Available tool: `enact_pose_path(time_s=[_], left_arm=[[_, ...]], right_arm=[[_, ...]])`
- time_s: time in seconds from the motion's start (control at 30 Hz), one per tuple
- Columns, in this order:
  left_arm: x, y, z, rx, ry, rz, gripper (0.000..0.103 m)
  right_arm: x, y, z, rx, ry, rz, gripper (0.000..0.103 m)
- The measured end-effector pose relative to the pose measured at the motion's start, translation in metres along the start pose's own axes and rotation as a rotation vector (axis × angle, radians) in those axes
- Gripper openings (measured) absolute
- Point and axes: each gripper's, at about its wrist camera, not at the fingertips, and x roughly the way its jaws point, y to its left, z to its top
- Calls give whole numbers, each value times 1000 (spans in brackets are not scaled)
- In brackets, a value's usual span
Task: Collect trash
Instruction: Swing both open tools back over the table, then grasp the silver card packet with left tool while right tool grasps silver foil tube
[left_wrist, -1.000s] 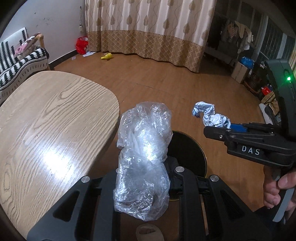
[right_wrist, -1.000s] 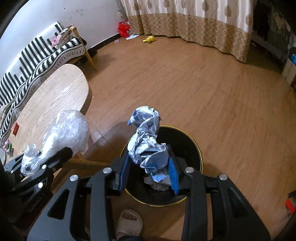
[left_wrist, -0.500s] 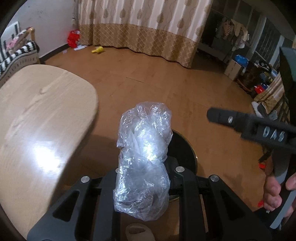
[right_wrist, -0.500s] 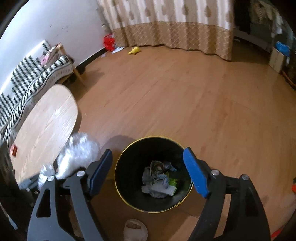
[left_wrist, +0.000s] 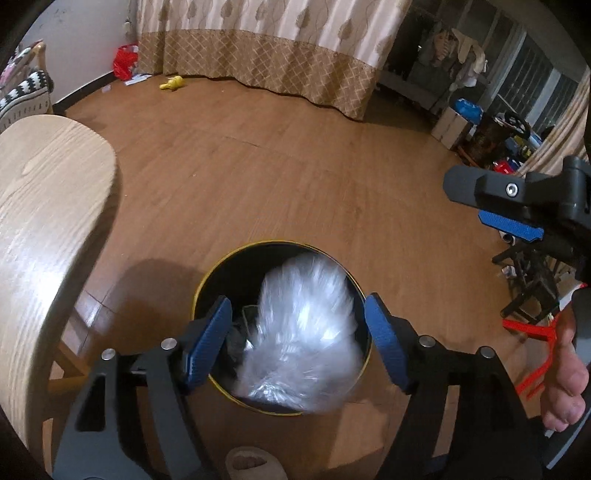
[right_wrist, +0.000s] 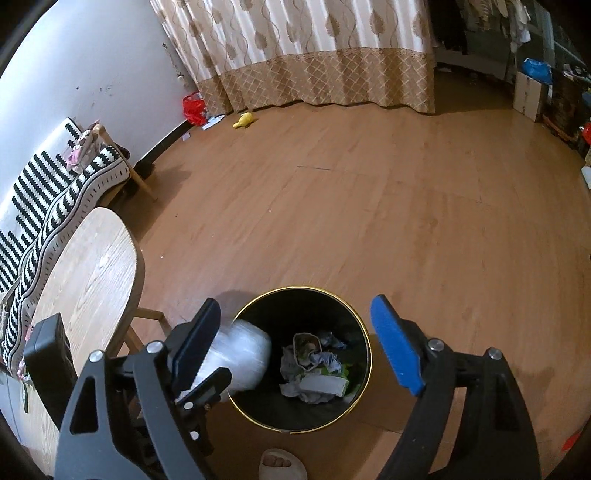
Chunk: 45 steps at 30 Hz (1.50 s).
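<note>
Dim indoor light; white glare streak on pale oval wooden table (left_wrist: 44, 236). Crumpled clear plastic bag (left_wrist: 303, 332) motion-blurred over round black gold-rimmed bin (right_wrist: 354, 332). Fisheye bending, dark corners.

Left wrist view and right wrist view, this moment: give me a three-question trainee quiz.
1. True or false: the left hand-held gripper is clamped on the crumpled clear plastic bag.
2. Which floor item lies nearest the curtain: A small yellow toy, B round black trash bin with gold rim, C light wooden table?
3. Fill in: the bin already holds crumpled ____.

Key: 1 false, both hand-held grippers, right one too, stand open over the bin and the blurred bag is loose. 2 A. 3 paper.
</note>
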Motion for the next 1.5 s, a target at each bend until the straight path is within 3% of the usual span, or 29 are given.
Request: enact_pose_path(time_s=[0.27,0.53,0.77,0.9,1.1,1.33,1.4,1.5], left_arm=[[-10,2,5,-10,-23,7,80],[-106,52,9,-69,-162,123,93],[-217,164,-30,-229,-272,326,95],[-283,239,-84,-393,-307,459,95],[-364,326,-172,-555,-317,658,96],[-444,421,-261,-823,-354,821,96],[-463,447,-276,-827,-339,862,96],[-482,482,-287,-695,-251,854,96]], right_arm=[[0,2,-1,-1,-4,-1,81],[2,42,-1,-56,-6,68,86],[5,163,-23,-292,23,219,89],[8,251,-54,-460,67,316,89],[9,388,-120,-713,152,436,89],[9,506,-199,-948,179,502,92],[10,533,-223,-1017,190,519,92],[17,558,-247,-1146,179,530,93]])
